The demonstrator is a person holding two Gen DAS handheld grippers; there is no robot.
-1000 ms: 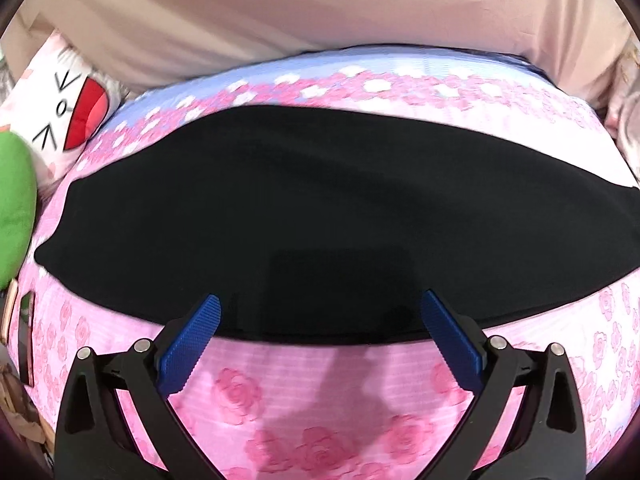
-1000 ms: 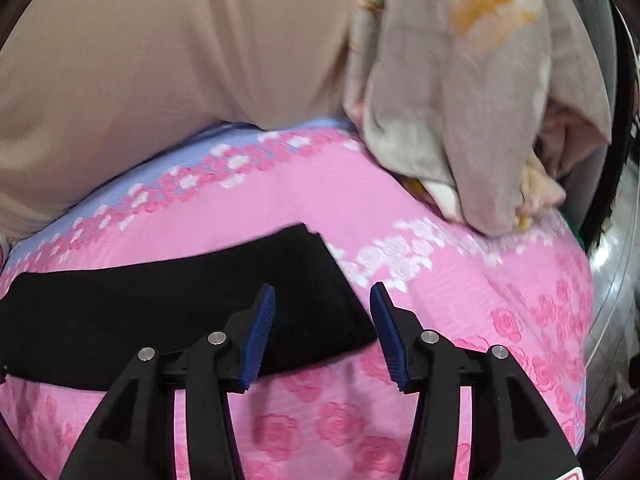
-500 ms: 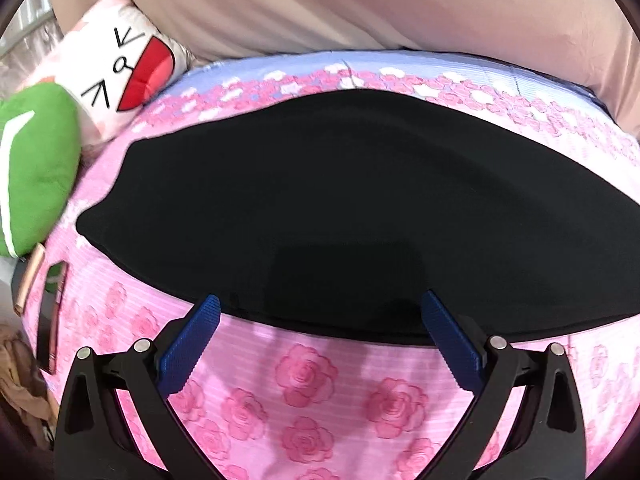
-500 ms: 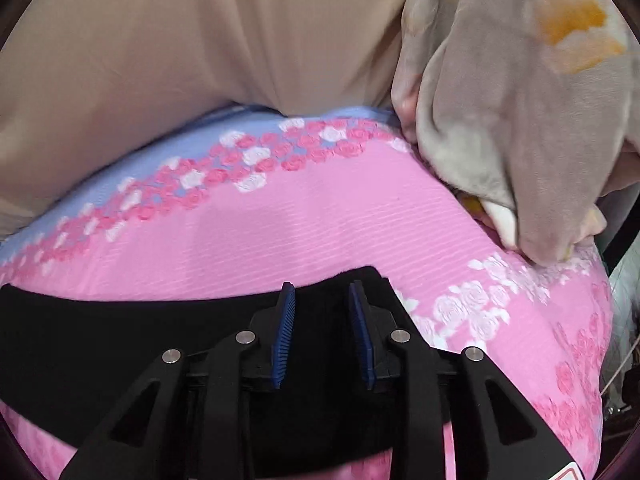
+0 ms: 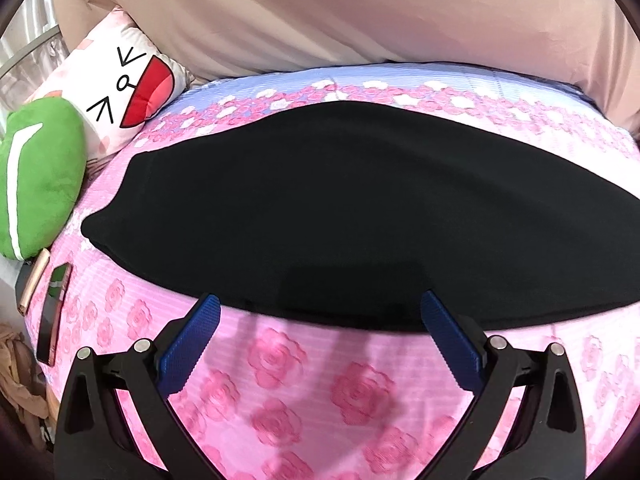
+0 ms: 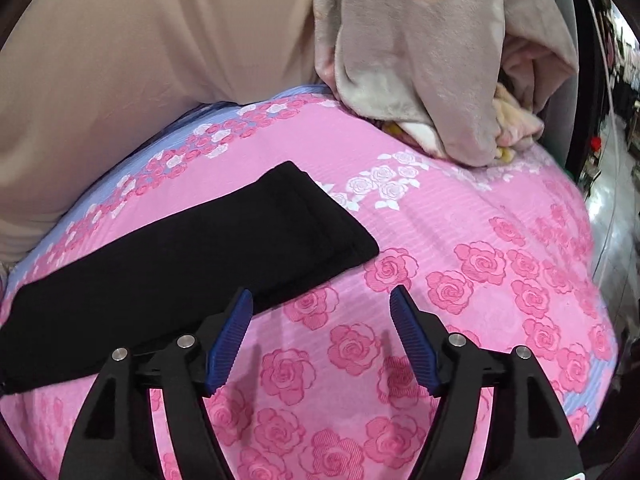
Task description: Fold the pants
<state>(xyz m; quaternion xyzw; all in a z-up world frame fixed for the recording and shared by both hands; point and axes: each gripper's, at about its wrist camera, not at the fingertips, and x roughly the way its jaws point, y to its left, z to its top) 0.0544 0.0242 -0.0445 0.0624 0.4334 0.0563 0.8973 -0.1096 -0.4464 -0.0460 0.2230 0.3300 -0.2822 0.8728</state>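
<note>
Black pants (image 5: 340,208) laid flat along pink rose bedsheet (image 6: 460,280). Soft, light, limp; likely to sag. Hem end (image 6: 320,216) at 11 o'clock of right gripper (image 6: 320,340), fingers opening, empty. Left gripper (image 5: 320,340) spread wide, empty. Pinch both layers at hem corners.

A bed (image 5: 320,380) fills both views, covered by a pink sheet printed with roses and a lilac band along its far edge. Behind that edge hangs beige fabric (image 5: 340,12). At the bed's left end lie a white cartoon-face pillow (image 5: 120,80) and a green plush cushion (image 5: 36,184). A crumpled grey blanket (image 6: 432,64) sits at the far right corner. The lighting is bright and even.
</note>
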